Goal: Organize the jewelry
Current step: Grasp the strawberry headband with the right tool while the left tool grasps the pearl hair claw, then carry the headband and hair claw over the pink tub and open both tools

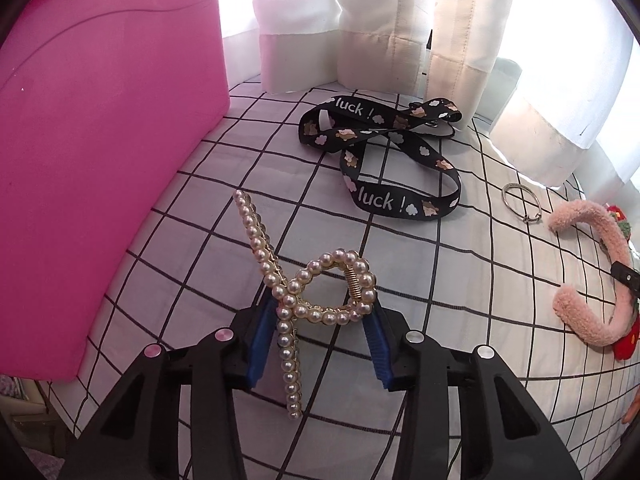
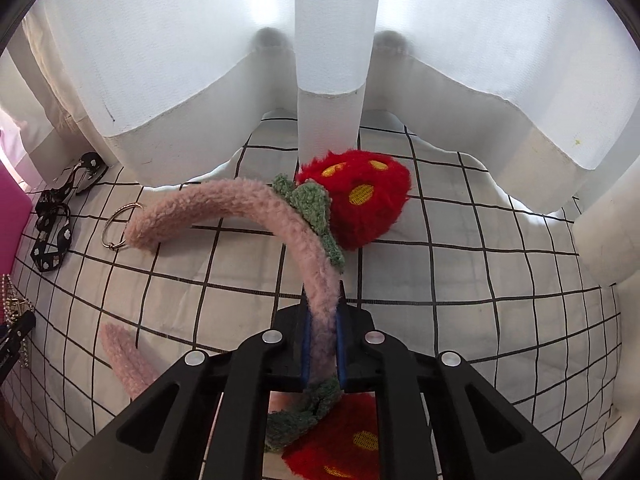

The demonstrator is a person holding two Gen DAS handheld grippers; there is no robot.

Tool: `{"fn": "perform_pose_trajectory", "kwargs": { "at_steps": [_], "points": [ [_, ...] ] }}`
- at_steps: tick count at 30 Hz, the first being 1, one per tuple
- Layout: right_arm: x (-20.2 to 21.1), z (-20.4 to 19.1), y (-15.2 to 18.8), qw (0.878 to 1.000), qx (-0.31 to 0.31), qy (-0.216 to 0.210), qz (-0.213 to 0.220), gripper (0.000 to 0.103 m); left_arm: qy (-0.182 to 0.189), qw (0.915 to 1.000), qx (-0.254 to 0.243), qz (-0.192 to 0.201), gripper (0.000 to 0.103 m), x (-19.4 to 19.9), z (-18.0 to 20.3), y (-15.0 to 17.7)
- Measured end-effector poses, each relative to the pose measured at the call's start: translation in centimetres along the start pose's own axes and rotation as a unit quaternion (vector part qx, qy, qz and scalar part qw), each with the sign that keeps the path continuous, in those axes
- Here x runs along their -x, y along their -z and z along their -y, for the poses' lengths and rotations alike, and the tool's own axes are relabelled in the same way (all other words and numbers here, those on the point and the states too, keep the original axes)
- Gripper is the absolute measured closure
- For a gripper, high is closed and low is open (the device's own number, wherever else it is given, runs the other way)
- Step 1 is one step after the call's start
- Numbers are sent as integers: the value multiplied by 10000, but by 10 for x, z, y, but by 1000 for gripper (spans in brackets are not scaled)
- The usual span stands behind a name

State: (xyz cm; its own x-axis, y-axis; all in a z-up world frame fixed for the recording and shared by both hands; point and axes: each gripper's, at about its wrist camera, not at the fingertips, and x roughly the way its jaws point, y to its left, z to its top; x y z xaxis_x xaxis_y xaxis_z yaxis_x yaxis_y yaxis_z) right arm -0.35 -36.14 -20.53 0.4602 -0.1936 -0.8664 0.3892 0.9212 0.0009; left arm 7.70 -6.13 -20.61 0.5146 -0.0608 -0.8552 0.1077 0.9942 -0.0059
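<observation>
My left gripper (image 1: 320,312) is shut on a pearl hair claw clip (image 1: 304,292), gripping its looped handles; the clip's long pearl arms stick up and down between the blue pads. My right gripper (image 2: 323,320) is shut on the band of a fuzzy pink headband (image 2: 240,210) with red strawberry decorations (image 2: 360,196); the headband also shows at the right edge of the left wrist view (image 1: 592,280). A pink box (image 1: 100,152) stands at the left, close to the clip.
A black "luck!" lanyard (image 1: 384,160) lies on the grid-pattern cloth (image 1: 440,340), with a metal ring (image 1: 520,202) to its right; the ring (image 2: 116,228) touches the headband's end. White curtains (image 2: 320,60) hang along the back edge.
</observation>
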Motion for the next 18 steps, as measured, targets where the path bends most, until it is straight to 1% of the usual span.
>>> {"fn": "perform_pose_trajectory", "kwargs": {
  "at_steps": [5, 7, 9, 10, 14, 18],
  "points": [
    [26, 1, 14, 9998, -84, -136, 148, 94, 63, 10000, -3, 33, 63, 11, -8, 8],
    [34, -2, 13, 9996, -80, -171, 193, 93, 105, 9999, -42, 88, 63, 20, -8, 9],
    [44, -2, 20, 9995, -78, -197, 250, 93, 138, 9997, -93, 170, 63, 30, -8, 8],
    [46, -1, 13, 9993, -83, -218, 275, 93, 154, 9996, -117, 221, 63, 35, -8, 8],
    [61, -5, 12, 9985, -170, -285, 440, 93, 260, 9985, -215, 430, 63, 58, -6, 4],
    [81, -13, 3, 9972, -130, -354, 647, 93, 462, 9972, -265, 517, 63, 80, -2, -2]
  ]
}}
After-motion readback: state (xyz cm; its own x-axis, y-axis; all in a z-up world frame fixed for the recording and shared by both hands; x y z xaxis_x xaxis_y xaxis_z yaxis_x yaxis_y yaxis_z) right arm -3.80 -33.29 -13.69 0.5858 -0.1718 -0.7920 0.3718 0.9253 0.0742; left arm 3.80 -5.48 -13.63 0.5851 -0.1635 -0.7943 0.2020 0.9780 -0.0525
